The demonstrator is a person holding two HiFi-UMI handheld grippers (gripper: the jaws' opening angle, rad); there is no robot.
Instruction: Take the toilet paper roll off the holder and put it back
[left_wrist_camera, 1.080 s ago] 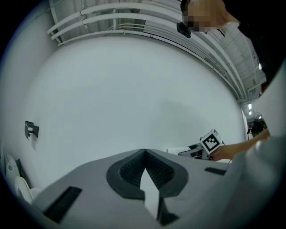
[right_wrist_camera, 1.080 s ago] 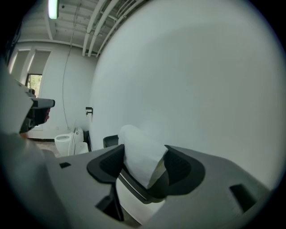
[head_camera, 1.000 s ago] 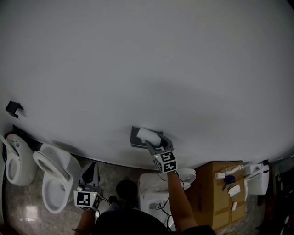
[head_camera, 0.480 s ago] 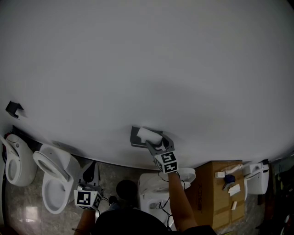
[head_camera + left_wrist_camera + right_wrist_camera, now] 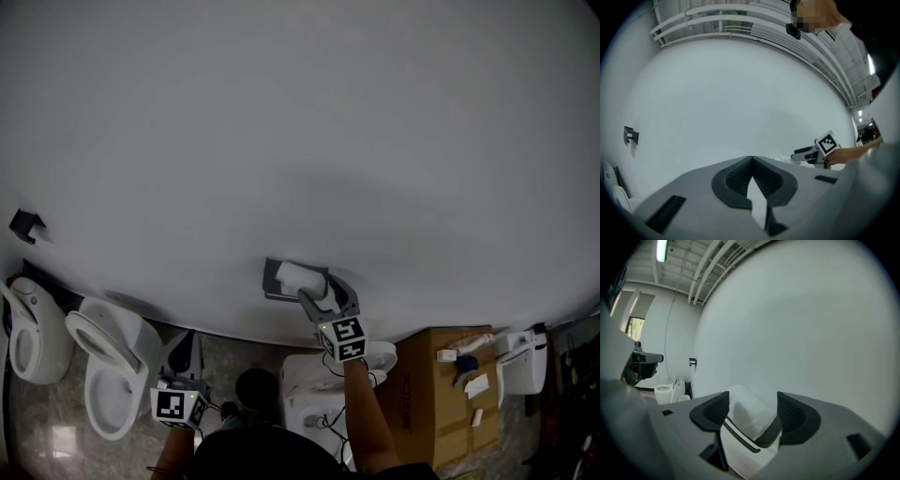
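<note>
A white toilet paper roll sits at the dark grey holder on the white wall. My right gripper reaches up to it from below and is shut on the roll. In the right gripper view the roll fills the gap between both pads, and the holder's dark bar curves under it. My left gripper hangs low at the left, well away from the holder. It faces bare wall, and its jaws meet at the tips with nothing in them.
Two white toilets stand along the wall at left, and another toilet is right under my right arm. A cardboard box with small items stands at right. A second black holder hangs far left on the wall.
The right gripper has risen slightly at the holder with the roll still between its jaws. The left gripper has stayed where it was.
</note>
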